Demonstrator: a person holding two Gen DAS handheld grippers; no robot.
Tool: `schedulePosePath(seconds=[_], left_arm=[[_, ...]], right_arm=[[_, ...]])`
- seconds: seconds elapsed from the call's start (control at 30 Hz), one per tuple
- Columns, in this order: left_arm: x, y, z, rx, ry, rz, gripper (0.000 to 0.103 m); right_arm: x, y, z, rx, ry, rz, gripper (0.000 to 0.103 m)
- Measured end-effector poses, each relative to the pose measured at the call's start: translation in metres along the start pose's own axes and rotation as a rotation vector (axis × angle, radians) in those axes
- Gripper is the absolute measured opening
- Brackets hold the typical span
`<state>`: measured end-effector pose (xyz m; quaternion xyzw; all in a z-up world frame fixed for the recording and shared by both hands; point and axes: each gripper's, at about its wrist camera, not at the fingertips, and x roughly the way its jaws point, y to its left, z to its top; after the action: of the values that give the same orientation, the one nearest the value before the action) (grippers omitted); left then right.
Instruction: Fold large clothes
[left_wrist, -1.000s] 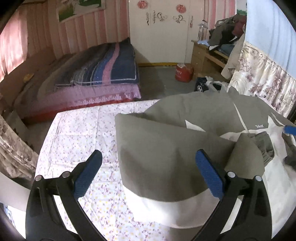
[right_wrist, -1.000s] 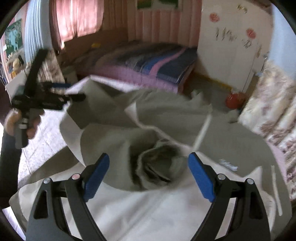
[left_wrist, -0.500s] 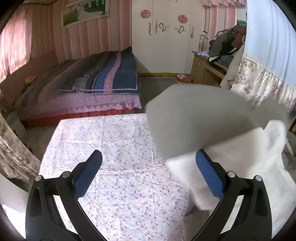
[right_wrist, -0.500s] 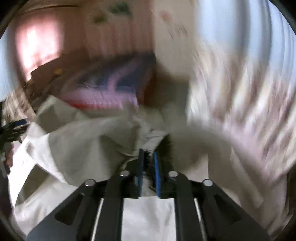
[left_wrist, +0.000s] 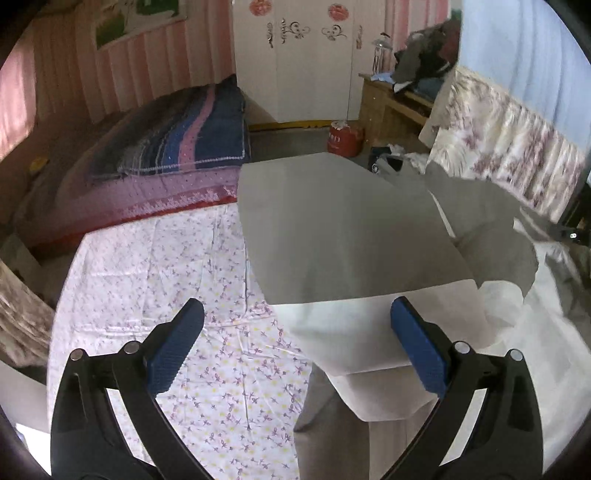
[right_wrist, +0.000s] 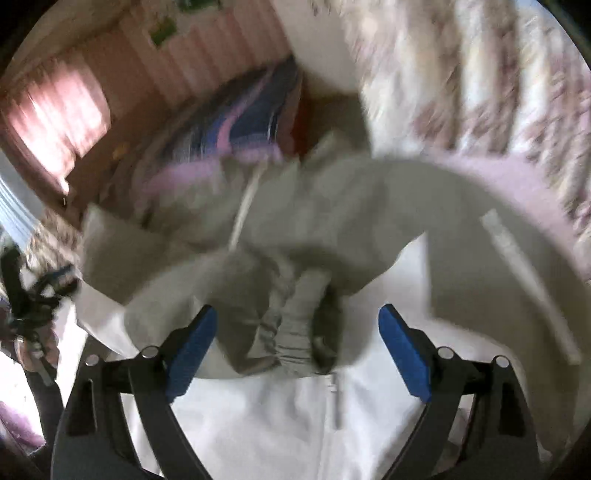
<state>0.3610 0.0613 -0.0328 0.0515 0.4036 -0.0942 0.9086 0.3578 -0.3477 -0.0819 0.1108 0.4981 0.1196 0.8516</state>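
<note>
Jacket (left_wrist: 343, 236) ahead of left gripper: grey-olive upper, white lower. Sheet (left_wrist: 147, 280) beneath: white w/ purple-yellow floral print. Blanket (left_wrist: 177, 136) beyond: navy, pink stripe. Gripper pads (left_wrist: 173, 350): blue.

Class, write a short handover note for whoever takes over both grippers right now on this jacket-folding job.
Left gripper: open, empty, above the jacket's near edge.
Right gripper: jaws have just been opening; the ribbed cuff lies between the pads, not pressed.
Jacket: grey and white, on the flowered sheet.
Done: one grey panel folded flat over the body.
Left: the cuff end is bunched, and the far side rumpled. Flatten them and finish folding.
</note>
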Motion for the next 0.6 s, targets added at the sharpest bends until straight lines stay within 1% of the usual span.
schedulePosePath(seconds=[0.03, 0.07, 0.1, 0.13, 0.17, 0.23, 0.27, 0.3, 0.33, 0.37, 0.4, 0.43, 0.5, 0.53, 0.57, 0.6], left_arm=[[-0.003, -0.003, -0.001, 0.01, 0.001, 0.001, 0.1], [-0.007, -0.005, -0.004, 0.027, 0.004, 0.001, 0.1], [-0.013, -0.005, -0.009, 0.042, 0.002, 0.006, 0.1], [-0.019, -0.004, -0.017, 0.053, 0.001, 0.012, 0.1], [-0.022, -0.003, -0.022, 0.059, 0.006, 0.016, 0.1], [-0.027, 0.0, -0.042, 0.09, 0.03, 0.035, 0.1], [-0.027, 0.001, -0.048, 0.104, 0.036, 0.04, 0.1], [-0.026, 0.0, -0.054, 0.118, 0.044, 0.046, 0.1], [-0.022, -0.002, -0.059, 0.13, 0.048, 0.065, 0.1], [-0.016, -0.005, -0.059, 0.127, 0.044, 0.083, 0.1], [-0.01, -0.008, -0.057, 0.122, 0.04, 0.086, 0.1], [-0.002, -0.014, -0.053, 0.123, 0.036, 0.073, 0.1], [0.015, -0.03, -0.043, 0.143, 0.034, 0.062, 0.1], [0.026, -0.043, -0.038, 0.187, 0.04, 0.081, 0.1], [0.034, -0.054, -0.033, 0.232, 0.031, 0.12, 0.1], [0.04, -0.062, -0.029, 0.266, 0.007, 0.184, 0.1]], right_arm=[[0.009, 0.004, -0.001, -0.021, 0.013, 0.007, 0.054], [0.013, 0.011, -0.003, -0.042, 0.02, 0.034, 0.033], [0.011, 0.015, -0.002, -0.056, 0.002, 0.024, 0.027], [0.002, 0.018, 0.001, -0.073, -0.059, -0.005, 0.023], [-0.007, 0.019, 0.004, -0.077, -0.101, -0.027, 0.021], [-0.033, 0.018, 0.009, -0.073, -0.22, -0.104, 0.017], [-0.046, 0.015, 0.011, -0.053, -0.27, -0.118, 0.017], [-0.053, 0.012, 0.013, -0.037, -0.284, -0.107, 0.017], [-0.059, 0.011, 0.015, -0.022, -0.284, -0.071, 0.016], [-0.062, 0.012, 0.015, -0.021, -0.282, -0.061, 0.016], [-0.063, 0.015, 0.015, -0.026, -0.279, -0.065, 0.016], [-0.064, 0.019, 0.014, -0.036, -0.28, -0.075, 0.016], [-0.066, 0.026, 0.012, -0.051, -0.284, -0.092, 0.016], [-0.069, 0.027, 0.013, -0.055, -0.29, -0.096, 0.016], [-0.071, 0.028, 0.014, -0.062, -0.303, -0.106, 0.016], [-0.077, 0.028, 0.013, -0.067, -0.321, -0.123, 0.016]])
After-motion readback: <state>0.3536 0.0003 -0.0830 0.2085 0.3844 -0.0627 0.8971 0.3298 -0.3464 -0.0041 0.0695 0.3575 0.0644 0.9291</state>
